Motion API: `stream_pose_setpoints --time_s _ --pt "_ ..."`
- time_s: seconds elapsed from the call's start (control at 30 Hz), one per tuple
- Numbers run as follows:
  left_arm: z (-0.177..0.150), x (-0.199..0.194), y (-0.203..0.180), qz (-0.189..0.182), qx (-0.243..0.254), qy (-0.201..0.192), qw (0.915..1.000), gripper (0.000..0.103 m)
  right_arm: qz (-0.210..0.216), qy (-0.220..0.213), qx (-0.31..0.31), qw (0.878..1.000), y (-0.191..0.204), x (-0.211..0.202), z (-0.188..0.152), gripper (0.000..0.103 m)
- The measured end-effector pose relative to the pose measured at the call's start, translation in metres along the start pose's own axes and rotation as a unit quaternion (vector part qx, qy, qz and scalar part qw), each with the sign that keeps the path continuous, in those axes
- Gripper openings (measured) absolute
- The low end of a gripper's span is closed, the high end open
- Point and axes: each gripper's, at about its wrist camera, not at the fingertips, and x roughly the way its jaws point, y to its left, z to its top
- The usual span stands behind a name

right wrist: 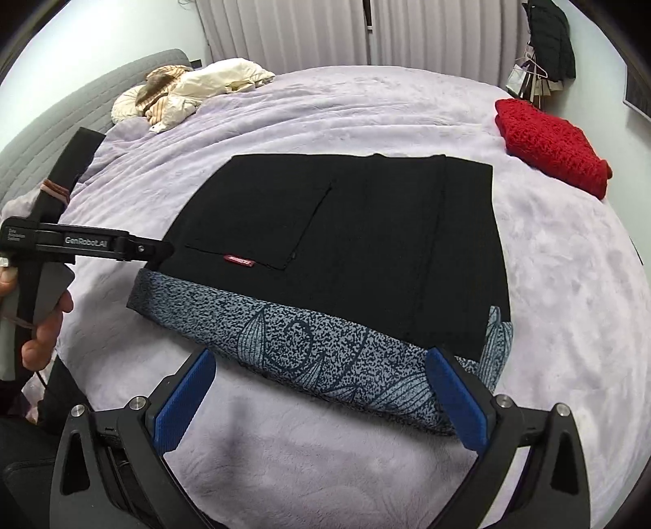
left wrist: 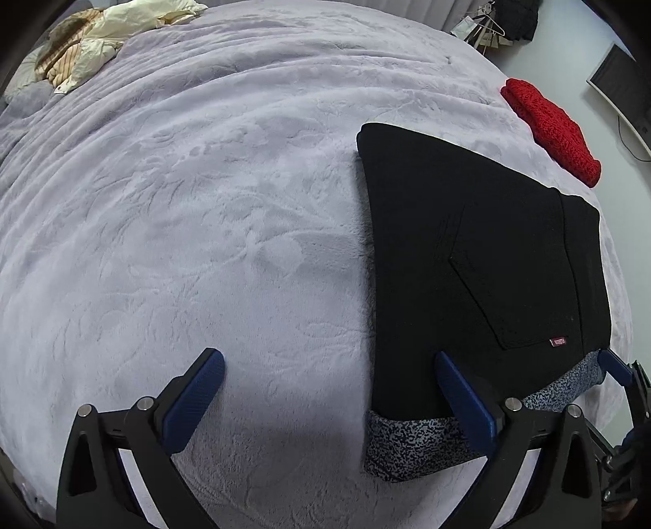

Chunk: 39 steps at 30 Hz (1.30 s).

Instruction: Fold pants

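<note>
1. The black pants (right wrist: 346, 248) lie folded into a flat rectangle on the lilac plush blanket (right wrist: 549, 325) that covers the bed, toward its right side as the left wrist view shows it.
2. A back pocket with a small red label (right wrist: 238, 261) faces up on the top layer.
3. A speckled blue-grey waistband (right wrist: 317, 358), printed with leaf outlines, shows along the near edge of the fold.
4. The left gripper (left wrist: 329, 401) stands wide apart with nothing between its blue pads; one finger (left wrist: 464, 398) overlaps the pants' near edge, the other finger (left wrist: 195, 401) is over bare blanket. Whether either touches, I cannot tell.
5. The right gripper (right wrist: 325, 401) is also spread wide and holds nothing; it sits just in front of the waistband, 1 pad at the band's right end.
6. In the right wrist view a hand (right wrist: 40, 321) grips the handle of the left gripper at the pants' left corner.
7. A folded red knit (right wrist: 553, 146) lies near the bed's far right edge, apart from the pants.
8. Crumpled cream bedding (right wrist: 191, 87) sits at the far left, by a grey headboard (right wrist: 61, 134).
9. Dark clothes (right wrist: 549, 36) hang at the far right.
</note>
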Motion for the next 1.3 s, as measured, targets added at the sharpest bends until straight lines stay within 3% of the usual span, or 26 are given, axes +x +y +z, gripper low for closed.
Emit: stream_pose_setpoints --time_s 0.23,0.37,0.5,0.57,0.63,0.77,0.93,1.0,1.2,1.3 --pt "-0.003 -0.002 -0.006 0.022 0.012 -0.014 0.9996 0.103 0.006 0.002 -0.002 1.0 0.001 0.0 0.0 0.103" --pt "-0.003 -0.002 -0.007 0.027 0.013 -0.015 0.9994 0.103 0.014 -0.056 0.0 0.998 -0.014 -0.02 0.038 0.103" --pt "-0.002 -0.003 -0.007 0.029 0.012 -0.013 0.9994 0.103 0.03 -0.008 0.033 0.999 -0.039 0.023 0.084 0.103" --pt "-0.001 -0.004 -0.008 0.024 0.011 -0.013 0.9996 0.103 0.02 0.037 0.051 0.998 -0.049 0.051 0.094 0.103" --pt "0.0 -0.007 -0.008 0.03 0.014 -0.013 0.9993 0.103 -0.004 0.046 0.045 0.998 -0.048 0.059 0.096 0.103" --pt "-0.001 -0.023 -0.014 0.022 0.015 -0.026 0.9993 0.103 -0.024 0.017 0.046 0.999 -0.034 0.031 0.085 0.103" --pt "-0.012 -0.039 -0.049 0.004 0.043 -0.044 0.9981 0.103 -0.115 -0.007 0.042 0.992 -0.004 -0.012 0.044 0.103" --pt "-0.016 -0.041 -0.065 0.001 0.052 -0.051 0.9973 0.103 -0.122 -0.01 0.049 0.991 0.003 -0.025 0.032 0.103" --pt "-0.029 -0.04 -0.092 0.0 0.048 -0.069 0.9964 0.103 -0.164 0.019 0.072 0.984 0.0 -0.033 0.01 0.103" --pt "-0.038 -0.043 -0.095 0.011 0.038 -0.09 0.9952 0.103 -0.159 0.027 0.076 0.984 -0.006 -0.03 0.005 0.103"
